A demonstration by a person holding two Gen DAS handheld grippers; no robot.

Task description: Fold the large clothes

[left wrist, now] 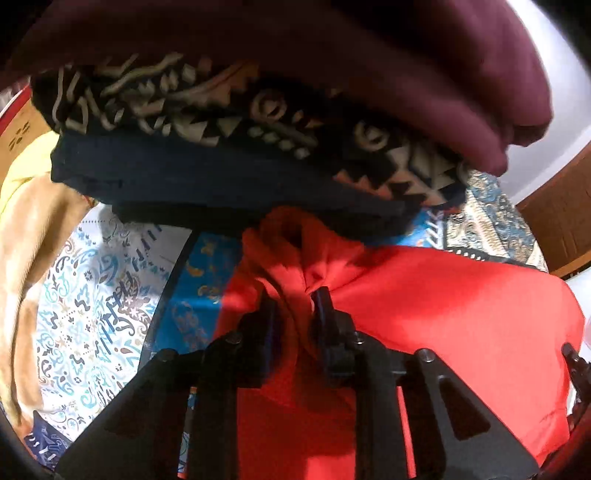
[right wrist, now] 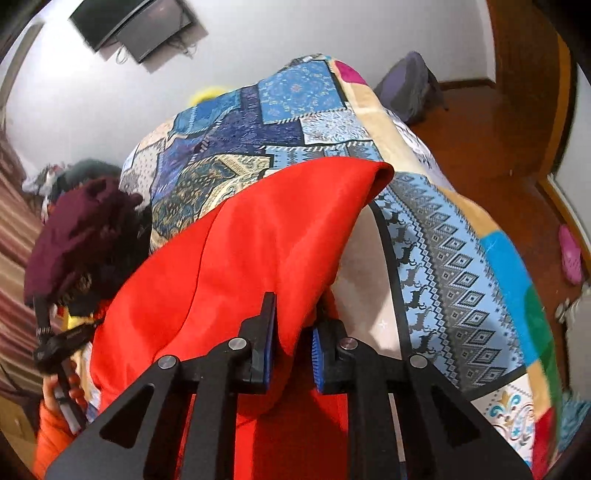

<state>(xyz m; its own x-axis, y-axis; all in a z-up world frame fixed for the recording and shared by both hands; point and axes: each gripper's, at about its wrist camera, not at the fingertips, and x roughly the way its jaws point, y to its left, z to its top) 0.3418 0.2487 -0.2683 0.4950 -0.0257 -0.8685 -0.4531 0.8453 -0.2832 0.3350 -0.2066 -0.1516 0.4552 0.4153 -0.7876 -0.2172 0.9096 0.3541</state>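
A large red garment (left wrist: 443,306) lies over a patchwork bedspread (left wrist: 92,302). In the left wrist view my left gripper (left wrist: 293,301) is shut on a bunched fold of the red cloth, which rises between its black fingers. In the right wrist view the same red garment (right wrist: 258,236) drapes up over the bedspread (right wrist: 454,258), and my right gripper (right wrist: 293,321) is shut on its near edge, cloth pinched between the blue pads (right wrist: 317,354). The left gripper (right wrist: 55,343) and the hand holding it show at the left edge there.
A stack of folded clothes, dark patterned (left wrist: 221,122) under a maroon one (left wrist: 406,74), sits just beyond the red garment. A wooden floor (right wrist: 480,147) with a pink slipper (right wrist: 570,254) lies right of the bed. A dark screen (right wrist: 140,26) hangs on the white wall.
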